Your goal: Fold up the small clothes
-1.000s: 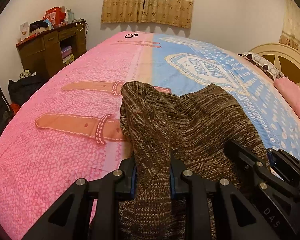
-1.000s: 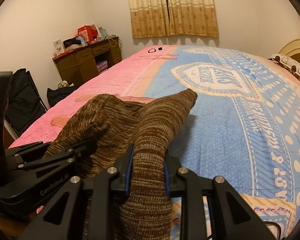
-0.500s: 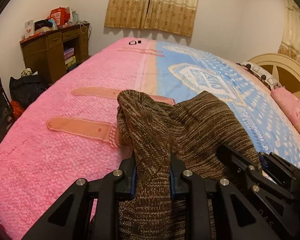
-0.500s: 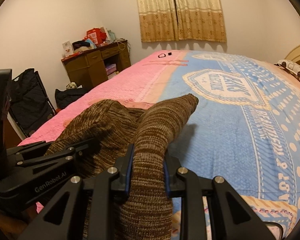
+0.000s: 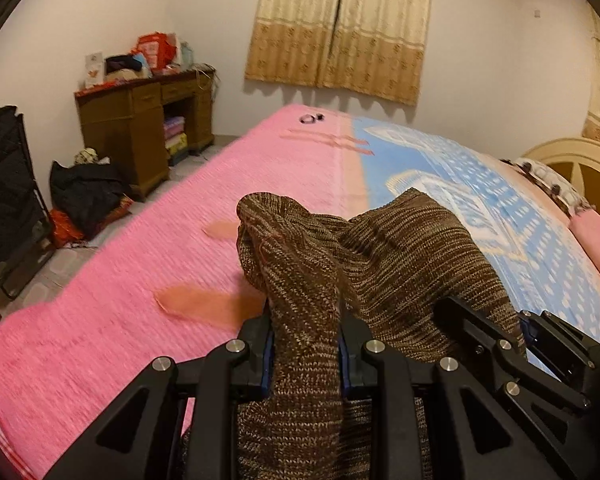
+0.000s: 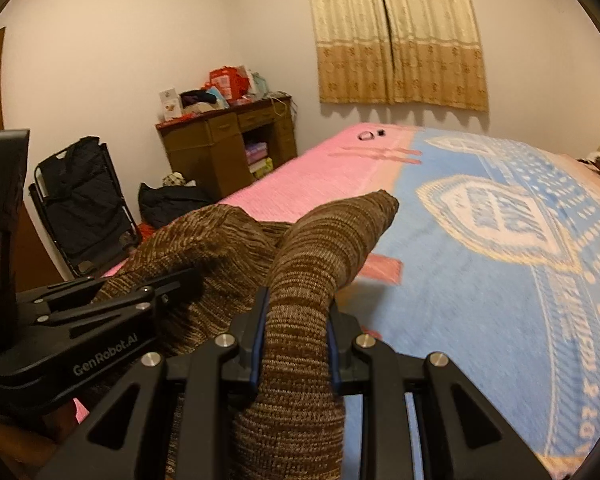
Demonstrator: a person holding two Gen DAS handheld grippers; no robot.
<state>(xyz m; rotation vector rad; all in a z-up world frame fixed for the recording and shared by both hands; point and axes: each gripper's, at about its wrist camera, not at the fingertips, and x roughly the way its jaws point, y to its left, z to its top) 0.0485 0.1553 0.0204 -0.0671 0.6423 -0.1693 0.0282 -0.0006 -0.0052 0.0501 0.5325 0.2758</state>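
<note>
Jaws, left: we are clamping the left gripper (image 5: pixel 305 354) narrowly on a bunched fold of the brown knit garment (image 5: pixel 400 256), blue pads pressing the cloth from both sides.
Jaws, right: we are pinching another fold of the same garment (image 6: pixel 300 264) in the right gripper (image 6: pixel 294 346), its jaws standing just as narrow.
Bed: we are looking over a blanket (image 5: pixel 148 280), pink on the left half and blue with white lettering (image 6: pixel 500 280) on the right.
Garment: we are holding it lifted in front of both cameras, two rounded peaks rising beyond the fingers; whether its lower edge is touching the blanket we cannot tell, since the grippers are hiding it.
Grippers together: we are keeping them side by side, each showing at the edge of the other's view.
Curtain: a beige curtain (image 5: pixel 340 28) is hanging on the far wall.
Desk: a brown wooden desk (image 5: pixel 140 128) is standing against the left wall, clutter piled on top.
Bag: a black bag (image 5: pixel 84 192) is lying on the floor beside the desk.
Small items: two dark small things (image 6: pixel 370 135) are lying at the far edge of the pink half, too small to name.
</note>
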